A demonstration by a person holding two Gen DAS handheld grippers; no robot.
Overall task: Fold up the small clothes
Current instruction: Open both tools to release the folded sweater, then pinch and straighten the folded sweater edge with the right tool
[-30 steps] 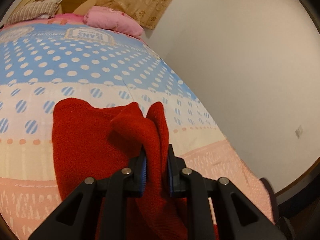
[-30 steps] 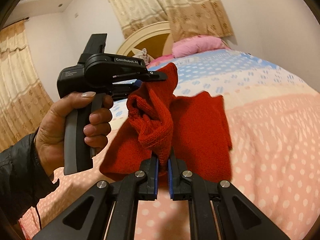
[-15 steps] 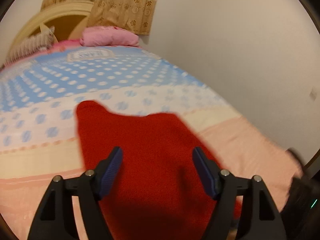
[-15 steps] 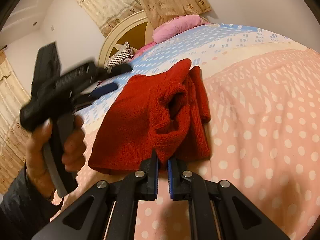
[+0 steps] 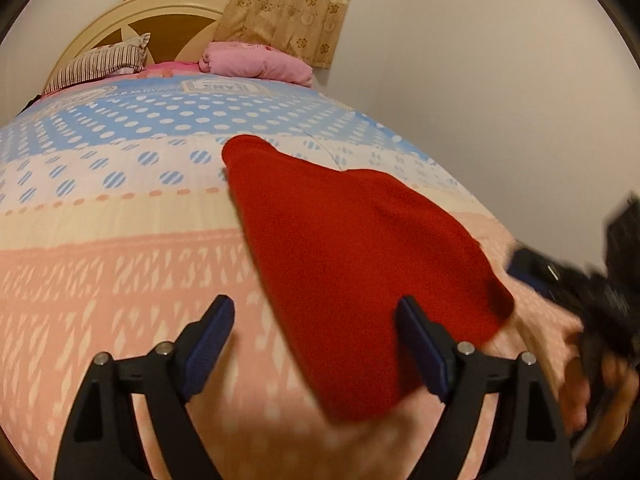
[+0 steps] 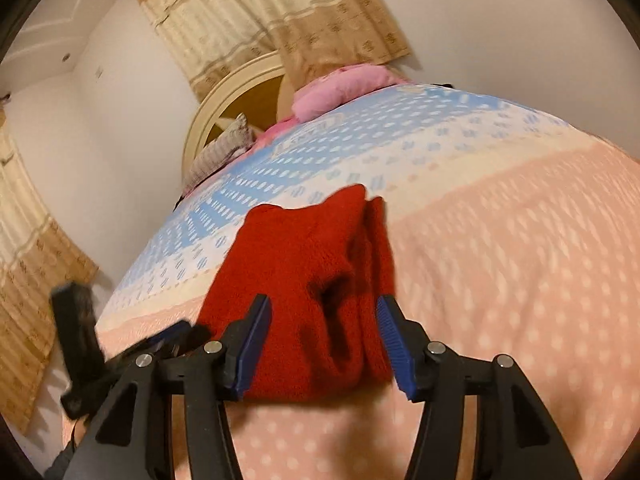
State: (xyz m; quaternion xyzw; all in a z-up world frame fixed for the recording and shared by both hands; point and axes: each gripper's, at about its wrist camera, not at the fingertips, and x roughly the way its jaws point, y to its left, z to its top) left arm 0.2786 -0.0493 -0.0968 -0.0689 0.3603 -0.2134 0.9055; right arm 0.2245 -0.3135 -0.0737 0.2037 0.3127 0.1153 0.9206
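- both grippers were opening, nothing pinched
- left gripper fingers wide apart over the bed
- right gripper fingers apart, straddling the red knit lying folded on the bed

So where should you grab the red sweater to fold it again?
Probably by its near edge, where the red sweater lies doubled up on the bedspread. The right gripper is opening, and the thick folded edge is already between its pads without being pinched. Come in low from the near side, since the layers there bunch up into a ridge that is easy to pinch.
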